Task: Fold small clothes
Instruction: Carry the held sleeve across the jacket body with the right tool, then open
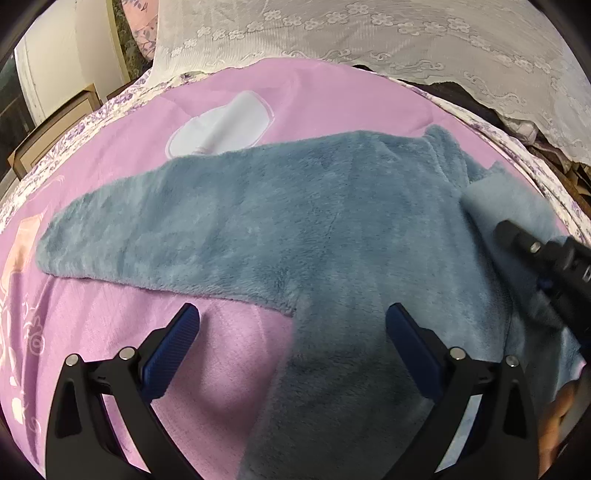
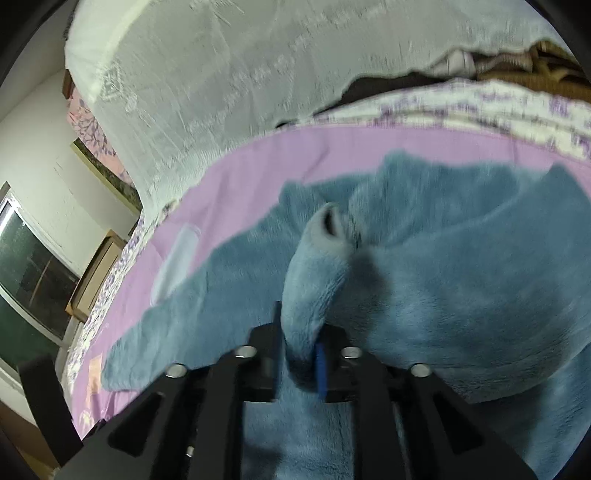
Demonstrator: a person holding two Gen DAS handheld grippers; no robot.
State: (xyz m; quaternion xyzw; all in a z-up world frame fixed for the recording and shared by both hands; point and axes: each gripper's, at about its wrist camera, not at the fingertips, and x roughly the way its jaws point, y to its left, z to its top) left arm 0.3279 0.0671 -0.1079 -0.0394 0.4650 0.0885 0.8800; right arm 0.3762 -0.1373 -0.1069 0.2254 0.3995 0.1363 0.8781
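A blue-grey fleece top [image 1: 295, 221] lies spread on the pink blanket [image 1: 110, 332], one sleeve [image 1: 129, 236] stretched out to the left. My left gripper [image 1: 293, 317] stands open just above the spot where that sleeve meets the body, with nothing between its fingers. In the right wrist view the other sleeve [image 2: 317, 273] is folded over the body [image 2: 461, 295], cuff pointing away. My right gripper [image 2: 299, 332] has this sleeve between its narrow jaws, and the pads touch the fleece. The right gripper [image 1: 532, 247] also shows at the right edge of the left wrist view.
A white patch [image 1: 221, 125] is printed on the blanket behind the top. A lace-covered bolster [image 1: 369, 33] runs along the far edge. A wooden box [image 1: 51, 125] stands at the far left, and a window [image 2: 33, 266] lies beyond it.
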